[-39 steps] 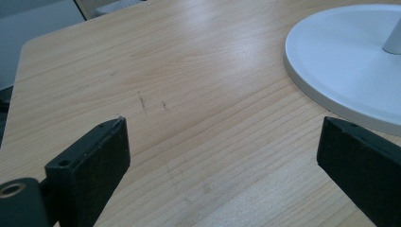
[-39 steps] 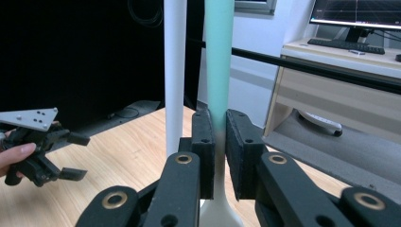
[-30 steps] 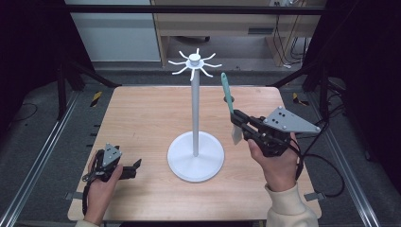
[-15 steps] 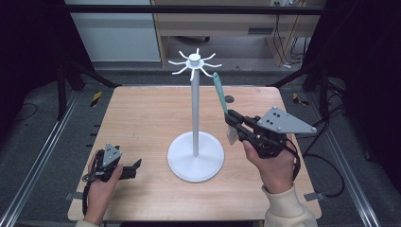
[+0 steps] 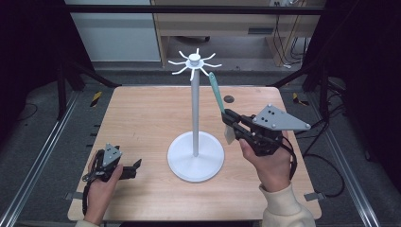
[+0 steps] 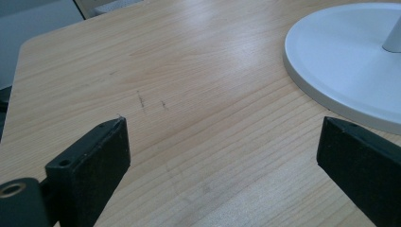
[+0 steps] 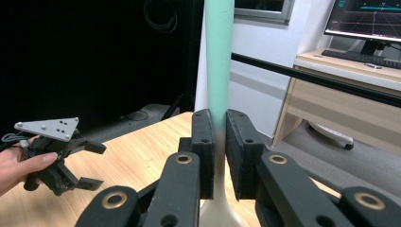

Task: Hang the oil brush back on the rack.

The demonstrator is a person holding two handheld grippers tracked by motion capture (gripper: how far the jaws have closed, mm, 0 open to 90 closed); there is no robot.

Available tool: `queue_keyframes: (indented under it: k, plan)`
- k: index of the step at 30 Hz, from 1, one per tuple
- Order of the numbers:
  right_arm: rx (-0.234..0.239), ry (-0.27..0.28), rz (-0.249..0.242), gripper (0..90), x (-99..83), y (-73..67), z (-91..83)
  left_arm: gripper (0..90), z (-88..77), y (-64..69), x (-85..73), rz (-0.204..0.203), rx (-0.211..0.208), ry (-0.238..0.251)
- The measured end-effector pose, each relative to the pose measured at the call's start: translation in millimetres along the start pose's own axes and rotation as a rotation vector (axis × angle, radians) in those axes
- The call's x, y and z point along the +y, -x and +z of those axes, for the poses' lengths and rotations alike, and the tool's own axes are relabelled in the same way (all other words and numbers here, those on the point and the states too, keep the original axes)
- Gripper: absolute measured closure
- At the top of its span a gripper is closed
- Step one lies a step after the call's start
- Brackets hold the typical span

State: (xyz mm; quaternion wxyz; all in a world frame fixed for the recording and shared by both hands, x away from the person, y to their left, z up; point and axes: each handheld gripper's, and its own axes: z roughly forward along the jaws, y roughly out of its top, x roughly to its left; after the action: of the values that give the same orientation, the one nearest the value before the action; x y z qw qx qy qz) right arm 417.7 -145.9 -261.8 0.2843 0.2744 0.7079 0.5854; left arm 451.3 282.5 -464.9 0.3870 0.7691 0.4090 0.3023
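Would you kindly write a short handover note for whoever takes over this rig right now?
Right tool: shut on the green-handled spatula, held handle-up beside the white hook stand; the handle tip is near the hooks at the top.
Left tool: open, empty, resting low on the table left of the stand's base.
Done: spatula picked up and raised.
Left: it is not yet hung; probably guide the handle end onto a hook, then release.
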Motion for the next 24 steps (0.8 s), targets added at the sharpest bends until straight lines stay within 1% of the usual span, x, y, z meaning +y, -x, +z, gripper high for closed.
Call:
queue_keyframes:
  k: [5,16,24]
  plan:
    - [0.006,-0.009,0.004,82.2,-0.1,0.2,5.3,3.1,-0.2,0.0,-0.1,0.0,0.001,0.002]
    - [0.015,-0.01,0.021,82.2,0.7,-1.2,16.0,3.1,-0.3,-0.2,-0.1,-0.001,0.001,0.002]
    - [0.002,-0.015,0.015,82.1,-1.0,-1.5,18.4,3.1,-0.3,-0.3,-0.2,-0.001,0.001,0.002]
